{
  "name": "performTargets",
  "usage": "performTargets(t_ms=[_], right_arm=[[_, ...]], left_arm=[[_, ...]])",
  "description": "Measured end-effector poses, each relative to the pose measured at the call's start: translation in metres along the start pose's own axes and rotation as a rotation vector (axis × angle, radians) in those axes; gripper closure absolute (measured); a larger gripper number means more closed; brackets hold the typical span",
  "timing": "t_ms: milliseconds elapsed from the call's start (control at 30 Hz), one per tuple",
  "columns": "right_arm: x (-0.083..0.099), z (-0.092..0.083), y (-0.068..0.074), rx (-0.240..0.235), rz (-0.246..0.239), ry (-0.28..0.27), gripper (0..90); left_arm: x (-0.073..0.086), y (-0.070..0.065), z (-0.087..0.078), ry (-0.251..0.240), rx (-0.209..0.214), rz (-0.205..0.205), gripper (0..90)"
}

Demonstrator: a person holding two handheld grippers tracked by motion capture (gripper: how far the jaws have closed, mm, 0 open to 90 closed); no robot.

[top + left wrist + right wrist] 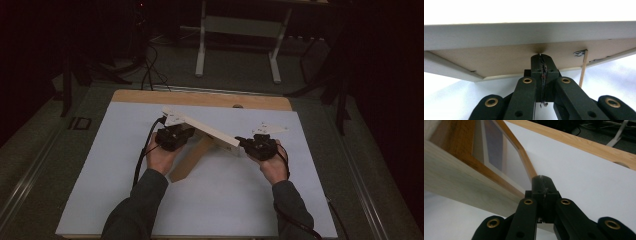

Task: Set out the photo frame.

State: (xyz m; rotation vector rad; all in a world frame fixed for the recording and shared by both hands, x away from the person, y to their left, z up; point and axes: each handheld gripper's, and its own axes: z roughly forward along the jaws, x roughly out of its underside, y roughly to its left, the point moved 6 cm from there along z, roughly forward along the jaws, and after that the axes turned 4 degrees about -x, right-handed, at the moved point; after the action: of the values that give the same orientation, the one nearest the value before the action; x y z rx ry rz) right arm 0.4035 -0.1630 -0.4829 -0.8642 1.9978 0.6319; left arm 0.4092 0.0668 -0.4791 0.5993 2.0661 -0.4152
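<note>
A wooden picture frame [202,131] stands tilted on the white table cover [210,205] between my two grippers. My left gripper [191,131] is shut with nothing between its jaws, and its tip [541,56] touches the frame's brown back panel [499,60]. A thin wooden stick [583,68] hangs from that back at the right. My right gripper [241,141] is also shut and holds nothing. Its tip [541,178] rests by the corner of the frame's wood-edged front [486,157]. A hand holds each gripper from below.
A bare wooden strip [200,98] runs along the table's far edge, with a small hole [238,106] in it. Beyond it are the white legs of a desk [201,50] and cables [149,70] on the dark floor. White surface lies around the frame.
</note>
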Motion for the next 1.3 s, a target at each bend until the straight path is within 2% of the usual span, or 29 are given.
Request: performTargets(t_ms=[600,1300], right_arm=[[-0.002,0.001,0.012,-0.033,-0.034,0.009,90.0],[-0.001,0.002,0.028,-0.080,-0.078,0.021,90.0]], left_arm=[[-0.006,-0.011,-0.001,-0.003,0.029,0.025,90.0],[-0.013,-0.016,-0.006,-0.017,0.054,0.038,90.0]])
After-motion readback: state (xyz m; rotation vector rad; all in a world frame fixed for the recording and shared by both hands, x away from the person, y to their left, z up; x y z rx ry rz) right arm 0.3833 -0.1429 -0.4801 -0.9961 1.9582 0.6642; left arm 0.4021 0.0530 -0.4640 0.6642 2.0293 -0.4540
